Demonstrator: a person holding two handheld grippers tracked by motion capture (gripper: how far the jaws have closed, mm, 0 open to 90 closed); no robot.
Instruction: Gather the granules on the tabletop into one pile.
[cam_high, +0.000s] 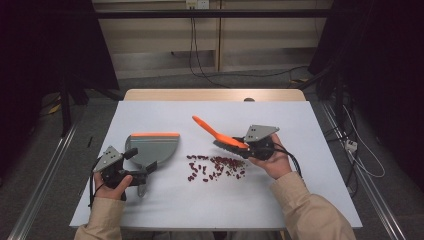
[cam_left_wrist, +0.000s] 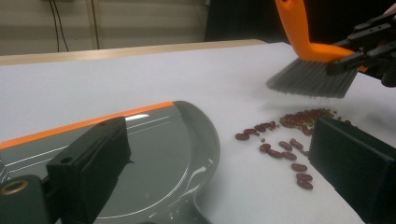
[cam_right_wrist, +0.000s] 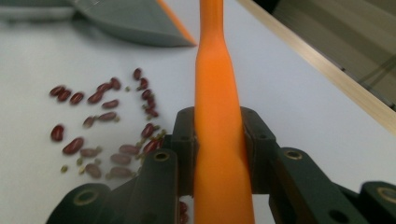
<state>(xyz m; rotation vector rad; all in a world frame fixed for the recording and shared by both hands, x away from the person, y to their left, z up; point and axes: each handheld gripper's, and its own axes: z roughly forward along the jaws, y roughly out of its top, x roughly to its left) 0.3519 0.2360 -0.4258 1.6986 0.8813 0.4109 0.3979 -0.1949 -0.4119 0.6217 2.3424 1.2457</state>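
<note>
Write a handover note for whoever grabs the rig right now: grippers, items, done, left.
Right gripper: shut on the orange brush handle, bristles just above the table at the right end of the red beans.
Left gripper: at the grey dustpan handle; grip unclear. Pan lies flat, left of the beans.
Done: brush picked up, pan in place.
Left: all beans, plus small greenish bits, are scattered on the white table; sweep them left into the pan.

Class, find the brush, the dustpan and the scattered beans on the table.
brush (cam_high: 220, 135), high view, on its orange handle.
dustpan (cam_left_wrist: 159, 154), left gripper view, on its grey tray.
beans (cam_high: 216, 167), high view, middle of the red scatter.
</note>
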